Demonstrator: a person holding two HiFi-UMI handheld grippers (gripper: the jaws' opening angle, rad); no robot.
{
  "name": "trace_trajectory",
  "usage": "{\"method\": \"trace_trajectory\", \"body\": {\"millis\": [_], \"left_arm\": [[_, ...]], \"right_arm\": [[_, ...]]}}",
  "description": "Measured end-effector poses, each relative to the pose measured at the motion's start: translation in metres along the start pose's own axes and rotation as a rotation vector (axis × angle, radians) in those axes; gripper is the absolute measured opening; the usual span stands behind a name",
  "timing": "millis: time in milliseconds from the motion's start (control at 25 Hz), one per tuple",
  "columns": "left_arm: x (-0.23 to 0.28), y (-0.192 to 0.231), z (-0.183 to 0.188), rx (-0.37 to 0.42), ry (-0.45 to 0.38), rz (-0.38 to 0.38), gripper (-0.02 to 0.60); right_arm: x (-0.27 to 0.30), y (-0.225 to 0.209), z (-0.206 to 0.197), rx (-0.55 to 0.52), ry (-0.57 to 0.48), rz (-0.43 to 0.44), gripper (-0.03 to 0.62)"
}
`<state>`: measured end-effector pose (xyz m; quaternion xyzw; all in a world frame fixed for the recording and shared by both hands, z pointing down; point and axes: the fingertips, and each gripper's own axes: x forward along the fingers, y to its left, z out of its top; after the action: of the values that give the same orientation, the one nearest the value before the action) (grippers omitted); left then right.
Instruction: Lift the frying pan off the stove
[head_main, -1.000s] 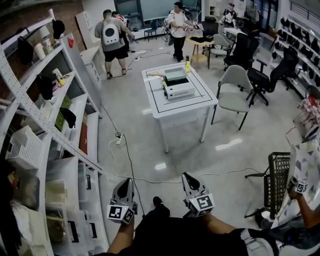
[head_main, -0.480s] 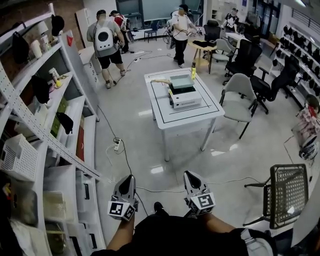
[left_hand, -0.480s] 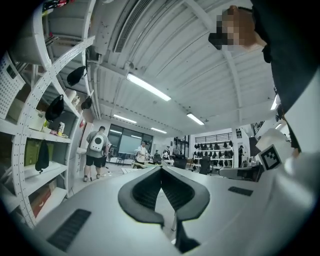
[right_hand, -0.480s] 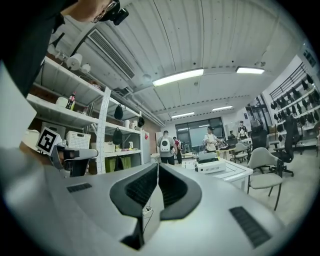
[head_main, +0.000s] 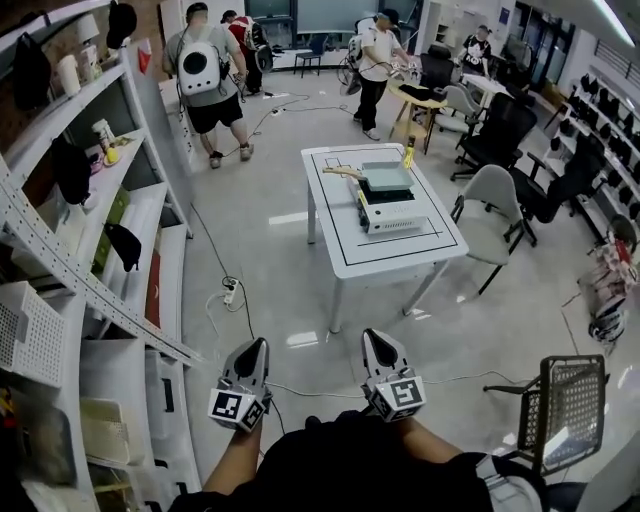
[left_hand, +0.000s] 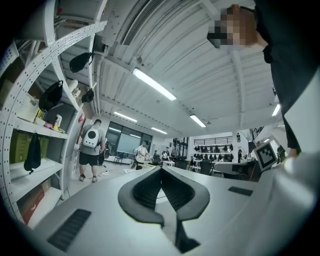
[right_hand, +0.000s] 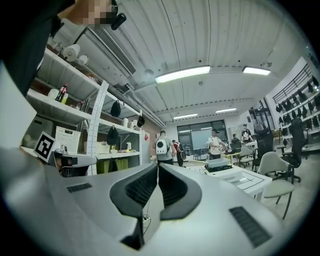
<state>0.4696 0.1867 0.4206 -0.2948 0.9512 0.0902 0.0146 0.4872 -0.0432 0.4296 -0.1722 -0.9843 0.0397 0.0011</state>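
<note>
where floor (head_main: 268, 282) open, table edge (head_main: 398, 261) ahead

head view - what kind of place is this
Most likely a lab or open workshop, not a home kitchen: metal shelving lines the left side, office chairs stand around, and the stove with its frying pan sits on a lone white table mid-floor.
</note>
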Motion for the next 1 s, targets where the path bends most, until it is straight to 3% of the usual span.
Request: {"method": "trace_trajectory", "body": {"millis": [280, 520, 1000], "left_arm": [[0.018, 0.051, -0.009, -0.025, 0.000, 0.048, 0.015], [0.053, 0.095, -0.015, -0.017, 0.005, 0.077, 0.015], [0.194, 0.189, 0.004, 0.027, 0.036, 0.091, 0.015]], "right_arm": [[0.055, -0.003, 0.002, 0.009, -0.013, 0.008, 0.023], [0.115, -0.012, -0.021, 0.006, 0.021, 0.038, 0.023], [0.288, -0.067, -0.012, 0.036, 0.007, 0.067, 0.023]]}}
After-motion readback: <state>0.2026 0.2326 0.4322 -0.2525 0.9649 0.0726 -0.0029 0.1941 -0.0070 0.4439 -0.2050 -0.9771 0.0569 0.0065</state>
